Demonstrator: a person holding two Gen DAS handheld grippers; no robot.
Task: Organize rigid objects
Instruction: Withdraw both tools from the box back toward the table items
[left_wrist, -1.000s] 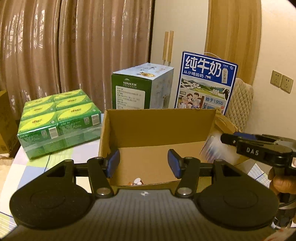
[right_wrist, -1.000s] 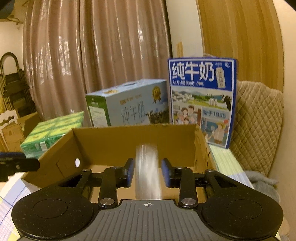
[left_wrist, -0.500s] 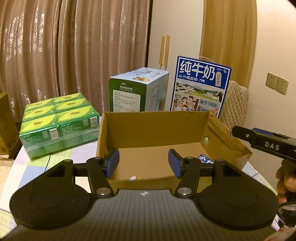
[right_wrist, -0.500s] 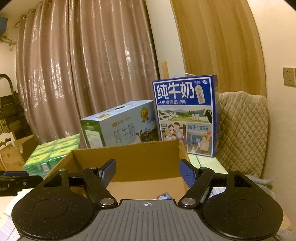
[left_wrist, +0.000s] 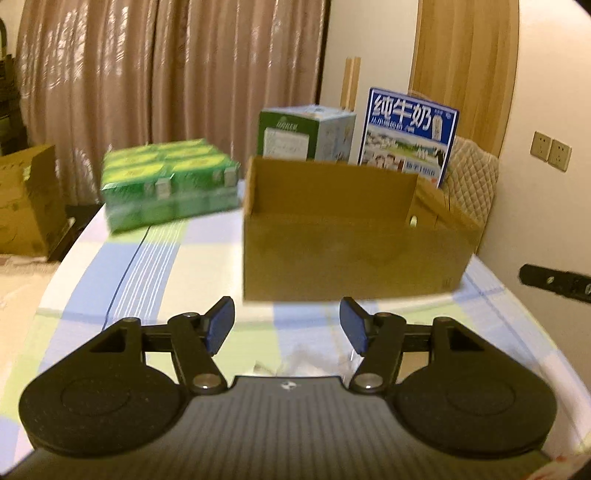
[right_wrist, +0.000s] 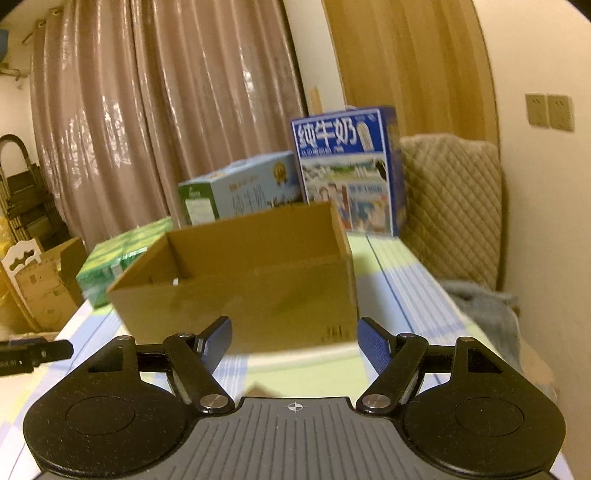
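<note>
Tabletop cardboard box sits beyond both spread, empty grippers.

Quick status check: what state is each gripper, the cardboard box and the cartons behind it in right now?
left gripper: open, empty.
right gripper: open, empty.
cardboard box: open-topped, upright on the table; contents hidden.
blue milk carton: standing upright behind the box.
green-and-white carton: lying on its side.
green pack: shrink-wrapped, sealed.

— What stands ahead of the tongs, at the far end?
— A blue milk carton upright, a green-and-white carton left of it, a green shrink-wrapped pack further left.
— Behind them?
— Brown curtains; a quilted cushion off right.
</note>
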